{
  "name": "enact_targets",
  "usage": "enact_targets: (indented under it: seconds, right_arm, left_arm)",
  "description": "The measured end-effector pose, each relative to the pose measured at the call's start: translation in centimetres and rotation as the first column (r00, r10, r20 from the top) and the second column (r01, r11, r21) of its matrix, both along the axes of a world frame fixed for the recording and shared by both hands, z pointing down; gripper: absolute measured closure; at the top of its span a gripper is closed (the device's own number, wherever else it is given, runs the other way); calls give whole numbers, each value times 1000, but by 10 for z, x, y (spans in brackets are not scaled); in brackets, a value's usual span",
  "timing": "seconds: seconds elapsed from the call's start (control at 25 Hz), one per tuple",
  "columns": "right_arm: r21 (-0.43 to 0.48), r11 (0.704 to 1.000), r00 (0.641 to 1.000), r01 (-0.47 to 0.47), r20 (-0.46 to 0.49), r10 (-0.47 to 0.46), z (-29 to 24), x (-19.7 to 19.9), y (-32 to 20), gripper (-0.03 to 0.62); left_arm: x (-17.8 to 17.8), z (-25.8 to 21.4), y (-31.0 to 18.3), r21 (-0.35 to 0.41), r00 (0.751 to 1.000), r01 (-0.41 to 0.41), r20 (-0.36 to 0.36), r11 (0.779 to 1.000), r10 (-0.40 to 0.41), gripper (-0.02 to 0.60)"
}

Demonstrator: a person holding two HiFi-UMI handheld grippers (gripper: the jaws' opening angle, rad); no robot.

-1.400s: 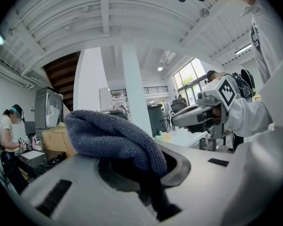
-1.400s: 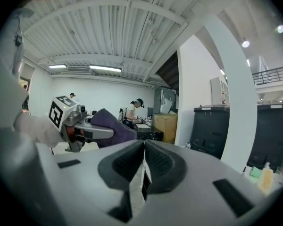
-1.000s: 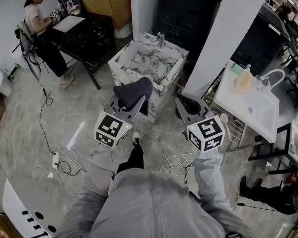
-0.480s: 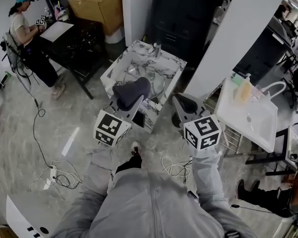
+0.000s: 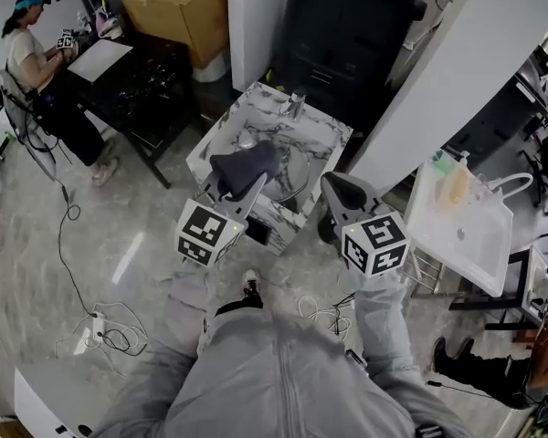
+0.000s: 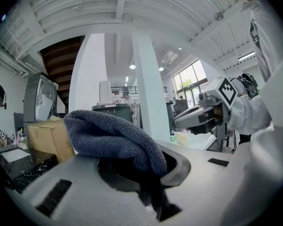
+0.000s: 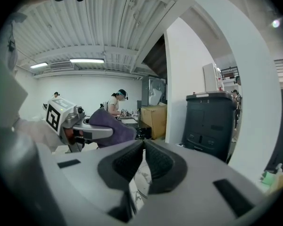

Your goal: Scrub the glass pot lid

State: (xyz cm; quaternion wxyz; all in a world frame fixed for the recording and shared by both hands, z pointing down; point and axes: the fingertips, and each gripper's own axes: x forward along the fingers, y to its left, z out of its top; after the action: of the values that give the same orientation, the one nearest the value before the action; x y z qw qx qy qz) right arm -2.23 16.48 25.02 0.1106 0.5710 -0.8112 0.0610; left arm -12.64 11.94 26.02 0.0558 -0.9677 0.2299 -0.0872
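Left gripper (image 5: 245, 173): jaws pinched on a dark terry cloth (image 6: 111, 135); the cloth bulges over the jaw tips and a fold is trapped in the seam between the pads.
Right gripper (image 7: 144, 160): ribbed pads pressed together at the tips, nothing between them.
Both grippers, placement: held in the air at centre frame in the head view, side by side and apart from each other, in front of the person's body.
Glass pot lid (image 5: 290, 170): appears to lie in the marble sink (image 5: 327, 128) at upper centre of the head view. Only a curved rim shows, partly behind the cloth, so the reading is tentative.
Contact: none. Neither the cloth nor either gripper touches the lid or the sink; both are short of the basin.
Done so far: the scrubbing cloth is in hand.
Left to do: all the scrubbing, by my judgement. That means closing on the sink, steadying the lid with the free gripper and working the cloth over the glass.
Progress: early, approach stage.
Surroundings: a person sits at a desk (image 5: 142, 71) at upper left, well apart.
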Motion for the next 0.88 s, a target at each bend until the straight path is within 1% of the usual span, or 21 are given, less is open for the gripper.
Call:
enact_targets:
  seconds: [0.2,0.44,0.68,0.88]
  right_arm:
    - [-32,999,1000,-16,-10,16,8,4,-30,559]
    - [-46,998,999,-34,-11,33,13,11,-68,559]
    - [-71,995,998,-67,3,68,21,23,-105,559]
    - [-93,991,995,-95,16,97,28,31,-127,559]
  left_arm:
    - [4,5,-31,-14,1000,-9,1,1000,9,514]
    - [11,11,-72,-27,1000,-25,8,999,25,514]
    - [17,21,-111,-39,999,-36,21,999,36,514]
    - [17,36,-139,-54,998,-32,55,998,35,514]
